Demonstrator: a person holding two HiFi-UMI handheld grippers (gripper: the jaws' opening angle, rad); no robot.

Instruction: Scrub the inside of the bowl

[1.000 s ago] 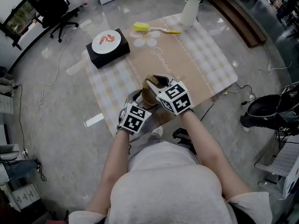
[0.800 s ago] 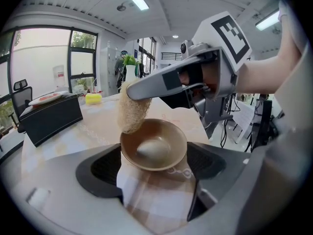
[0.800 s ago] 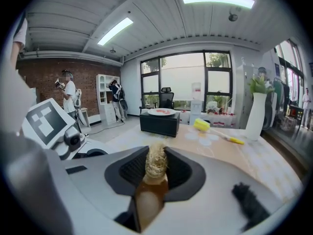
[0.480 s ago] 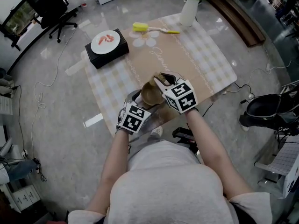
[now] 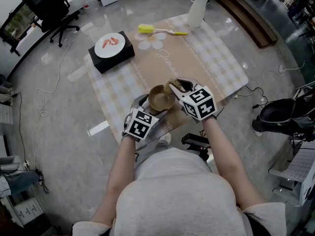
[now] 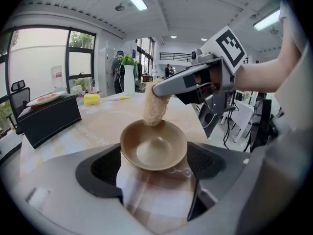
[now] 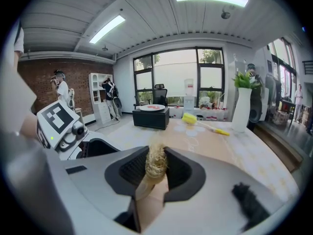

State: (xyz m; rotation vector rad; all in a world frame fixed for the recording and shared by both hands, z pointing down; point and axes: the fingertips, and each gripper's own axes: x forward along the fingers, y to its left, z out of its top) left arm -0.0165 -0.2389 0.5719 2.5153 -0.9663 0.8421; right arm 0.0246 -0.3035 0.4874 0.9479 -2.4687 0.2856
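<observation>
A tan bowl (image 5: 161,98) sits near the table's front edge, between the jaws of my left gripper (image 5: 153,108), which is shut on its sides. In the left gripper view the bowl (image 6: 154,148) is upright and its inside is bare. My right gripper (image 5: 176,86) is just right of the bowl and shut on a pale loofah scrubber (image 7: 156,163). The scrubber (image 6: 155,106) hangs down with its lower end at the bowl's far rim.
A checked cloth with a brown runner (image 5: 197,58) covers the table. Further back are a black box with a white plate (image 5: 110,45), a yellow brush (image 5: 152,30) and a white vase with a plant (image 5: 197,11). An office chair (image 5: 54,6) and cables are on the floor.
My right gripper has moved to the right with the scrubber, from over the bowl to its right rim, uncovering the bowl. The left gripper and bowl have stayed put.
</observation>
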